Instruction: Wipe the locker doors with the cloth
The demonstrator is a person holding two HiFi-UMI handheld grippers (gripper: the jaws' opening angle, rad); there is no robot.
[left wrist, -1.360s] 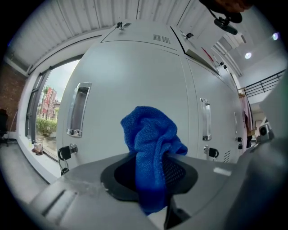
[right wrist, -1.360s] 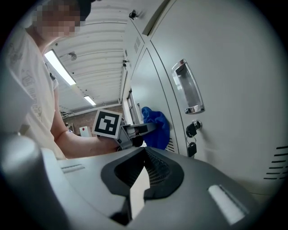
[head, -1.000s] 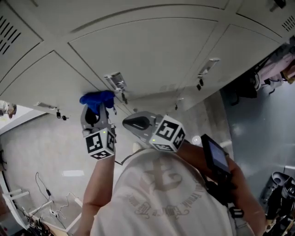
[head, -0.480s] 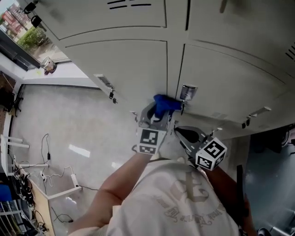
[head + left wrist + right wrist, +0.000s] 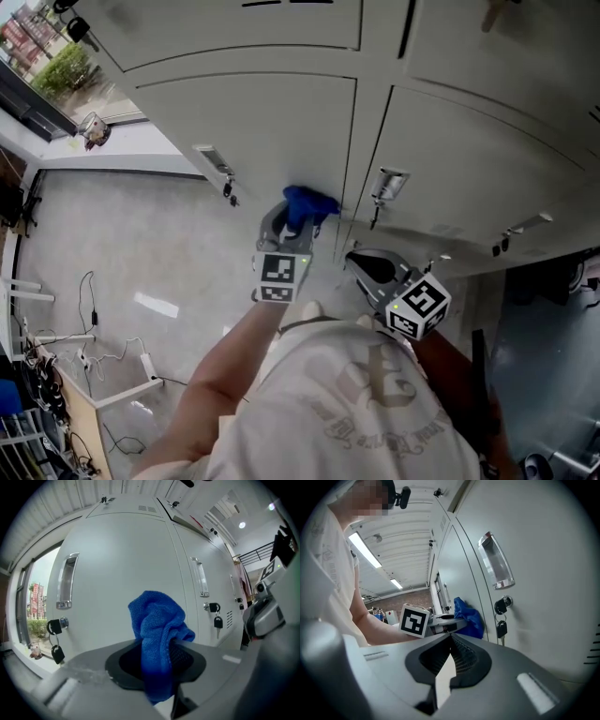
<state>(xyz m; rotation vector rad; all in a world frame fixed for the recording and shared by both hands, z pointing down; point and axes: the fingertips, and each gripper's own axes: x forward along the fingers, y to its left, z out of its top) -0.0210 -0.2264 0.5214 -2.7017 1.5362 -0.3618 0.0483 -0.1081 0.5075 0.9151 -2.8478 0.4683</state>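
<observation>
A blue cloth (image 5: 305, 205) is bunched between the jaws of my left gripper (image 5: 292, 221), which is shut on it. In the head view the cloth lies against the pale grey locker door (image 5: 262, 122), close to the seam with the neighbouring door (image 5: 469, 150). The left gripper view shows the cloth (image 5: 158, 630) sticking up out of the left gripper (image 5: 158, 654) in front of the door (image 5: 117, 569). My right gripper (image 5: 353, 256) hangs shut and empty to the right, off the lockers. From the right gripper (image 5: 452, 638) I see the cloth (image 5: 467, 617) beside the door.
Metal handles (image 5: 388, 183) (image 5: 212, 159) and keys (image 5: 56, 640) (image 5: 216, 618) hanging in the locks stick out from the doors. A window (image 5: 47, 66) is at the far left. Cables (image 5: 103, 370) lie on the shiny floor below.
The left gripper has carried the cloth leftward, away from the handle and across the seam. The right gripper has stayed shut beside it. The head view swung round a second ago.
</observation>
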